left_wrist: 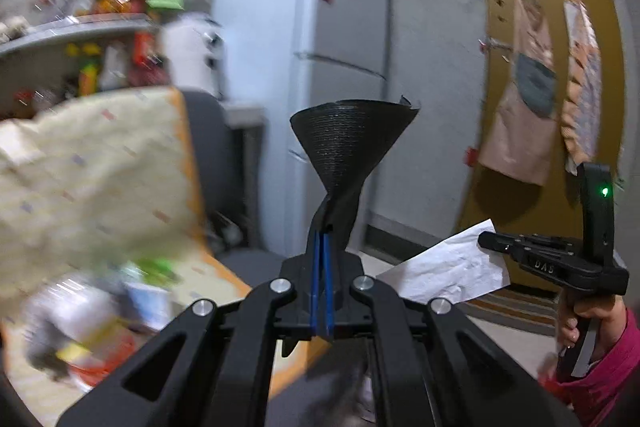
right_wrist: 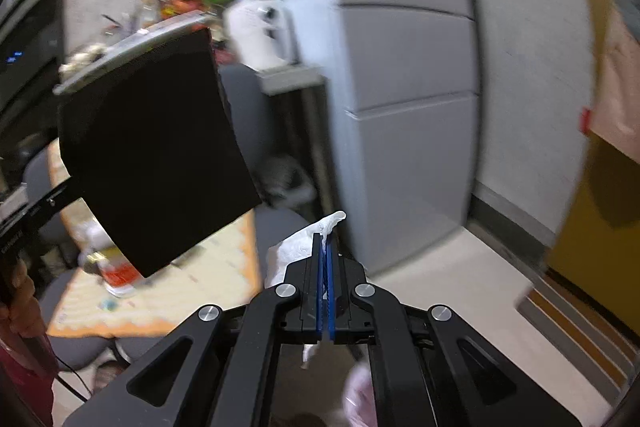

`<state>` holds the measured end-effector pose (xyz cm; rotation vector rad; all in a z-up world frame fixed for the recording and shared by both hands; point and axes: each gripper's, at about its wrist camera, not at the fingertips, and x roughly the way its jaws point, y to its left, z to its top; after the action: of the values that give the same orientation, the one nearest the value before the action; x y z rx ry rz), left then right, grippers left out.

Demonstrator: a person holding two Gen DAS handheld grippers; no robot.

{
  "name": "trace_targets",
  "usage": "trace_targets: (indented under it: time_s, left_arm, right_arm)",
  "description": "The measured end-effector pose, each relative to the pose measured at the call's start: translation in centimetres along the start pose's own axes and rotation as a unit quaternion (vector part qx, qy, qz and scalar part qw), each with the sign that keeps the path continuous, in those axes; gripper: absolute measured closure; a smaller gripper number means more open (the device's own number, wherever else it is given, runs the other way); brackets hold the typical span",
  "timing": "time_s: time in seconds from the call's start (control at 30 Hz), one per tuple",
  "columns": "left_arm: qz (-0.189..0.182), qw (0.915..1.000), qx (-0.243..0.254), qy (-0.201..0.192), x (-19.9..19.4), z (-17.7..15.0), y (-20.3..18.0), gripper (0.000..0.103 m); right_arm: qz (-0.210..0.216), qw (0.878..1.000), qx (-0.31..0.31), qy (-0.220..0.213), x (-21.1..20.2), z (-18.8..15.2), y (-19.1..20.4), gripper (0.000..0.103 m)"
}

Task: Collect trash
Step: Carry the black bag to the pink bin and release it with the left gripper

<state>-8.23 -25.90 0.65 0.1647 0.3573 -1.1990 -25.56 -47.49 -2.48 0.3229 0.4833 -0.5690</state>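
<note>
My left gripper (left_wrist: 322,233) is shut on a black sheet (left_wrist: 348,143), a thin piece that curls into a cone above the fingers. It shows in the right wrist view as a flat black rectangle (right_wrist: 156,151) held up at the left. My right gripper (right_wrist: 325,237) is shut on a crumpled white tissue (right_wrist: 296,247), which sticks out to the left of the fingers. In the left wrist view the right gripper (left_wrist: 486,241) is at the right with the white tissue (left_wrist: 448,267) hanging from it. Both are held in the air beside the table.
A table with a cream, orange-edged cloth (left_wrist: 92,167) stands at the left, with blurred packets and cups (left_wrist: 108,311) on it. A grey fridge (left_wrist: 340,27) stands ahead, a yellow door (left_wrist: 520,87) with hanging bags at the right, and a cluttered shelf (left_wrist: 80,27) behind the table.
</note>
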Motion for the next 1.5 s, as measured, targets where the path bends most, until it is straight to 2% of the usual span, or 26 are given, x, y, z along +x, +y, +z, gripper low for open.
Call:
trace_targets:
  time_s: [0.17,0.33,0.43,0.53,0.6,0.73,0.9,1.13,1.3,1.43,1.47,1.5]
  left_arm:
    - [-0.054,0.9979,-0.004,0.036,3.7,-3.7,-3.0,0.102]
    - [-0.068,0.9957,-0.010,0.062,5.3,-5.7,-3.8,0.103]
    - [-0.066,0.9953,-0.014,0.070,5.4,-6.2,-3.4,0.103]
    - [-0.059,0.9953,-0.019,0.075,5.4,-6.3,-3.2,0.103]
    - [-0.057,0.9952,-0.021,0.077,5.3,-6.3,-3.1,0.103]
    - [-0.063,0.9946,-0.022,0.079,5.4,-6.3,-3.2,0.103]
    - [-0.093,0.9913,-0.015,0.092,6.3,-6.8,-5.0,0.102]
    - [-0.154,0.9789,0.031,0.130,9.9,-8.0,-11.1,0.102]
    - [-0.162,0.9715,0.060,0.162,13.9,-9.9,-14.5,0.102]
    - [-0.142,0.9686,0.087,0.185,16.8,-11.6,-16.1,0.101]
    - [-0.135,0.9679,0.088,0.192,17.4,-11.9,-16.2,0.099]
    - [-0.132,0.9670,0.088,0.199,17.8,-12.2,-16.1,0.091]
  right_arm:
    - [-0.062,0.996,0.026,0.059,1.2,-5.5,-3.8,0.101]
    - [-0.126,0.982,0.023,0.136,5.3,-11.3,-5.8,0.101]
    - [-0.134,0.975,0.022,0.176,8.5,-14.1,-6.3,0.096]
    - [-0.121,0.970,0.037,0.206,10.8,-16.3,-6.7,0.096]
    - [-0.110,0.968,0.053,0.219,11.0,-16.9,-7.2,0.090]
    - [-0.106,0.974,0.055,0.191,8.8,-14.9,-7.4,0.074]
    - [-0.121,0.984,0.069,0.110,3.8,-10.1,-8.7,0.071]
    - [-0.139,0.986,0.090,0.029,-1.9,-6.9,-9.8,0.070]
    - [-0.138,0.986,0.096,0.017,-2.5,-7.0,-10.7,0.068]
    - [-0.138,0.985,0.105,0.020,-1.6,-7.8,-12.0,0.064]
    - [-0.136,0.985,0.108,0.023,-1.3,-8.0,-12.2,0.064]
    - [-0.135,0.984,0.111,0.025,-1.2,-8.2,-12.4,0.062]
